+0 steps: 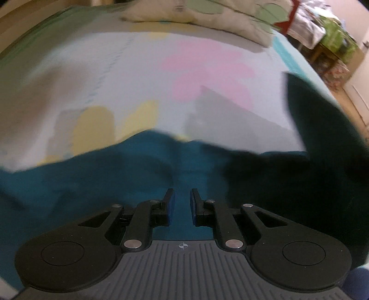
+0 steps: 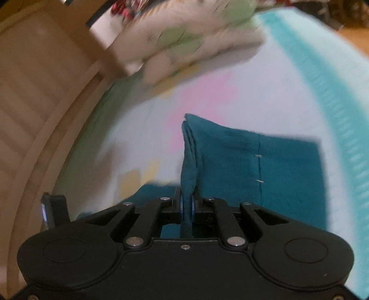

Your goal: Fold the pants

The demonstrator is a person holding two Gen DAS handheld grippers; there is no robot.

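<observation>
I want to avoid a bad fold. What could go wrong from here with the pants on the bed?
1. The right tongs pinch only a thin edge of the pants; it may slip out if pulled.
2. The left tongs are open over the cloth and hold nothing, so that side may drag or bunch.
3. Both views are blurred from fast motion, so the fold may land crooked on the bed.

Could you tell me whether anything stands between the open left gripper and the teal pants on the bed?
Nothing visible does. The left gripper is open directly over the teal pants, with only fabric showing in its gap. The right gripper is already shut on a fold of the pants. The pillow lies far off on the bed sheet.
</observation>
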